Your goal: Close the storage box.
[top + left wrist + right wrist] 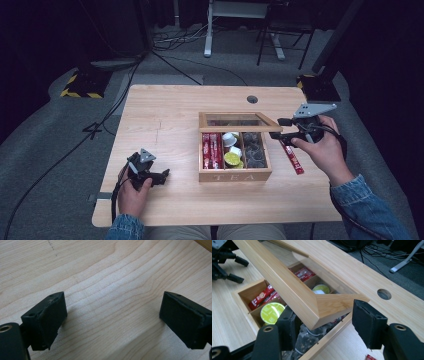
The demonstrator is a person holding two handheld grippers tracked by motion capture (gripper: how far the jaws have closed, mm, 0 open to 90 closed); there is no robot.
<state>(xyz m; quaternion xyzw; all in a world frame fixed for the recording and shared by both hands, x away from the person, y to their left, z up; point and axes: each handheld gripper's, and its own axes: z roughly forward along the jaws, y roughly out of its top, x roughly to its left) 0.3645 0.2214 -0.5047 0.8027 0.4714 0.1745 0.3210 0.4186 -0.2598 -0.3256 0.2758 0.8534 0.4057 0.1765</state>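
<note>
The right gripper [327, 322] has its jaws spread on either side of the front corner of the wooden glass-paned lid [294, 293], half raised over the pale wooden tea box [235, 175]. Its compartments hold red sachets [212, 150], green-topped capsules [232, 158] and dark packets [253, 148]. One red sachet [292, 158] lies just beside the box. The left gripper [112, 320] gapes wide over bare light wooden table [165, 115], near its front-left edge.

One tea box [235, 175], two hand-held grippers [165, 175] [281, 129].
</note>
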